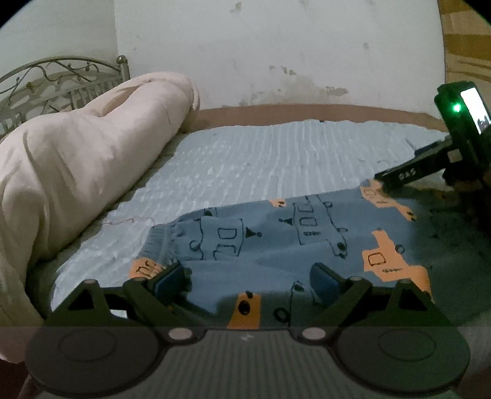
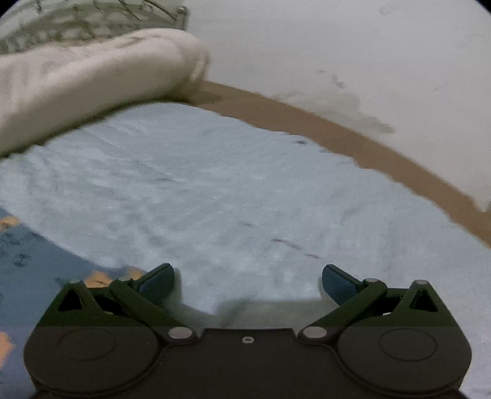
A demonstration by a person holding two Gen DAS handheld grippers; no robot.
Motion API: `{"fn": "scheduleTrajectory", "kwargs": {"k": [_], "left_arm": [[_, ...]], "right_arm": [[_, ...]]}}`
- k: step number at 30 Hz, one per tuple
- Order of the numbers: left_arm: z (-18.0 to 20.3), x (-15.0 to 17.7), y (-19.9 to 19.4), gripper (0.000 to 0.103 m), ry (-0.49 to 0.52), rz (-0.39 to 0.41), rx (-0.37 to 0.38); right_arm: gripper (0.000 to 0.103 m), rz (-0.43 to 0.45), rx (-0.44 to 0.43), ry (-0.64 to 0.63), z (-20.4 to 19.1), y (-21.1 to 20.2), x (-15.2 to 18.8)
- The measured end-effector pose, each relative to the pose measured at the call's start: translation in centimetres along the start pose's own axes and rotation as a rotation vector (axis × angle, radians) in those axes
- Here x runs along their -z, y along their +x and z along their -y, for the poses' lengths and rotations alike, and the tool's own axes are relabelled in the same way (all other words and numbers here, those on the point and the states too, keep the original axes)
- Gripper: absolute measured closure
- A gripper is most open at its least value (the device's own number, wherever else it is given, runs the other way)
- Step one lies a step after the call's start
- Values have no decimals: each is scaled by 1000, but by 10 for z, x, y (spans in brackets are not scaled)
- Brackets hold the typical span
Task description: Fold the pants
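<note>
Pants laid out, both grippers poised before a fold.
Patterned pants [image 1: 300,242] fill the lower centre on the bedspread [image 1: 276,153]. Left gripper [image 1: 250,280] gapes wide over them; right gripper [image 2: 247,284], equally wide, holds nothing. Next, likely: grasp an edge.

Right-wrist view motion-blurred, pants [image 2: 33,261] cut off at its left edge, headboard [image 2: 76,21] smeared
</note>
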State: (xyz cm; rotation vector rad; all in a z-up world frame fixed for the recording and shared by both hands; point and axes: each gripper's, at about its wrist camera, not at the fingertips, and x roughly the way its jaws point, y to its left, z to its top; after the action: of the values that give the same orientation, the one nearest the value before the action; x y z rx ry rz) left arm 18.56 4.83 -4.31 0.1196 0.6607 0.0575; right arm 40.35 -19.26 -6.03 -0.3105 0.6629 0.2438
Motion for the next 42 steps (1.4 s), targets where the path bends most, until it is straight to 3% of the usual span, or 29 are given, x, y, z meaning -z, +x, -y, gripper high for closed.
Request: {"fn": "scheduleTrajectory", "kwargs": {"k": [3,9,12,15,18,21,25,31,38,42], "left_arm": [[-1,1,-2,11,17,-8,-6],[1,-2,-11,6,14,1,-27],[6,-1,-13,6,47,-13,-53],[8,-1,-18,6,57,-16,-66],[13,-3,-24,4,67,-15,-75],[25,-8,-31,1,78,-4,-61],[53,-15,-39,1,103,17,-7],[113,-23,-36,1,101,5,152],[183,-38,-26,1,41,-31,357],[215,-45,-18,1,68,-35,397]], "right_arm": [[1,28,-17,32,13,-17,7],[1,87,-99,-20,15,-97,44],[1,55,-111,-77,12,-128,75],[1,36,-60,-121,15,-150,110],[1,45,9,-59,37,-170,130],[1,47,132,14,60,-182,147],[1,62,270,164,100,-203,175],[1,155,337,403,156,-247,214],[1,139,232,633,202,-261,244],[1,86,128,783,220,-250,250]]}}
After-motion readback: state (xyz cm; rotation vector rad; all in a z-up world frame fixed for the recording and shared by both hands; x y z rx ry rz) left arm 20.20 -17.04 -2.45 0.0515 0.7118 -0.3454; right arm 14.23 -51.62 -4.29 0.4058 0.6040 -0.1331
